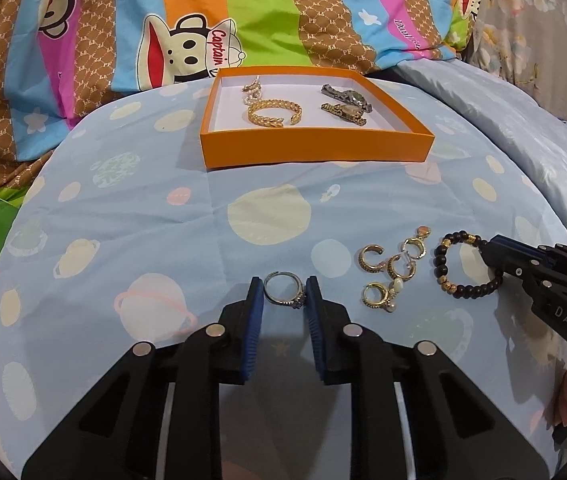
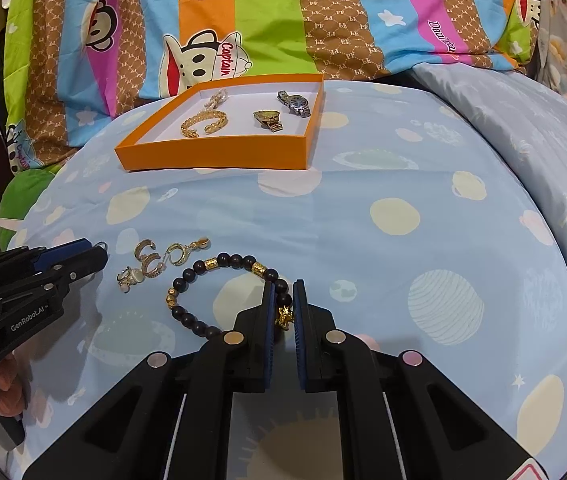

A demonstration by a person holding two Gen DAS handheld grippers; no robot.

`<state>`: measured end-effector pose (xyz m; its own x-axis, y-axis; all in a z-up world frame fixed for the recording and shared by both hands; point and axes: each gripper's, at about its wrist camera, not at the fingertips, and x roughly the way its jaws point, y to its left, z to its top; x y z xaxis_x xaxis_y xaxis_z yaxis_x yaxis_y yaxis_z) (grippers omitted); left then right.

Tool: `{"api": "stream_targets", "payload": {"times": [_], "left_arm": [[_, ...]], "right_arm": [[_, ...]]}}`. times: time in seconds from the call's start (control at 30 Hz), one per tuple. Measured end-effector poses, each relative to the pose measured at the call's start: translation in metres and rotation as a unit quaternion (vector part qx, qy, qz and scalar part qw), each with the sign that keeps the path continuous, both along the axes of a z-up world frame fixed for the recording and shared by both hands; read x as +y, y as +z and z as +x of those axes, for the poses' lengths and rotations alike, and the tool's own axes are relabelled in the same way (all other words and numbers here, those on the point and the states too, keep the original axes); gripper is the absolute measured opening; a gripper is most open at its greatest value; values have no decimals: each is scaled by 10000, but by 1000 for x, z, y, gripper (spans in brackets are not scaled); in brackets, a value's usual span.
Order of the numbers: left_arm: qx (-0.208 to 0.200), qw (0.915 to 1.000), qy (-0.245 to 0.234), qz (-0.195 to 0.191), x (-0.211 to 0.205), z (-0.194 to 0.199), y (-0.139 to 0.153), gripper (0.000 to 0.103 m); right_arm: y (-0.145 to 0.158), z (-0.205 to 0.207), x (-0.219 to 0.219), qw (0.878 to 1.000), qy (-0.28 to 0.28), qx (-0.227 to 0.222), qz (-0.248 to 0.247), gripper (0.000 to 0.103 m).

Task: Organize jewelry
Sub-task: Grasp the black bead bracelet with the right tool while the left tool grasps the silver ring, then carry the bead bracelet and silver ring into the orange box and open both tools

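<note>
Two pieces are in my grip at once. My left gripper (image 1: 283, 292) has its blue pads closed against a silver ring (image 1: 284, 291) lying on the near part of the blue planet-print bedspread (image 1: 203, 220). My right gripper (image 2: 283, 300) is clamped on the gold charm of a dark bead bracelet (image 2: 219, 292), to the right of a small cluster of gold earrings (image 1: 389, 272). Far ahead sits the orange tray (image 1: 315, 146), already holding a gold bangle (image 1: 275, 113) and two watches (image 1: 343, 104). I judge the thin ring could twist out of the pads on lifting, or the pads could pinch fabric; the dangling bracelet might snag the earrings. Both grippers point steeply downward, side by side.
</note>
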<state>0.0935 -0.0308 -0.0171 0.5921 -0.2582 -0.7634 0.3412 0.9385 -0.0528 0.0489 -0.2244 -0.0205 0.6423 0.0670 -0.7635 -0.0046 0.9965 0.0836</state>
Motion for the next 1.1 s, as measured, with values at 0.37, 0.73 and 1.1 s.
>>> {"api": "stream_targets", "payload": {"times": [0.37, 0.73, 1.1], "left_arm": [[-69, 9999, 16, -105, 3, -2, 3, 21], [-95, 9994, 128, -294, 14, 0, 15, 21], [-290, 9989, 103, -347, 27, 22, 58, 21]], "right_arm": [[4, -5, -3, 9999, -31, -143, 76, 8], [30, -17, -12, 9976, -104, -631, 275, 8], [91, 7, -14, 9946, 23, -1033, -88, 8]]}}
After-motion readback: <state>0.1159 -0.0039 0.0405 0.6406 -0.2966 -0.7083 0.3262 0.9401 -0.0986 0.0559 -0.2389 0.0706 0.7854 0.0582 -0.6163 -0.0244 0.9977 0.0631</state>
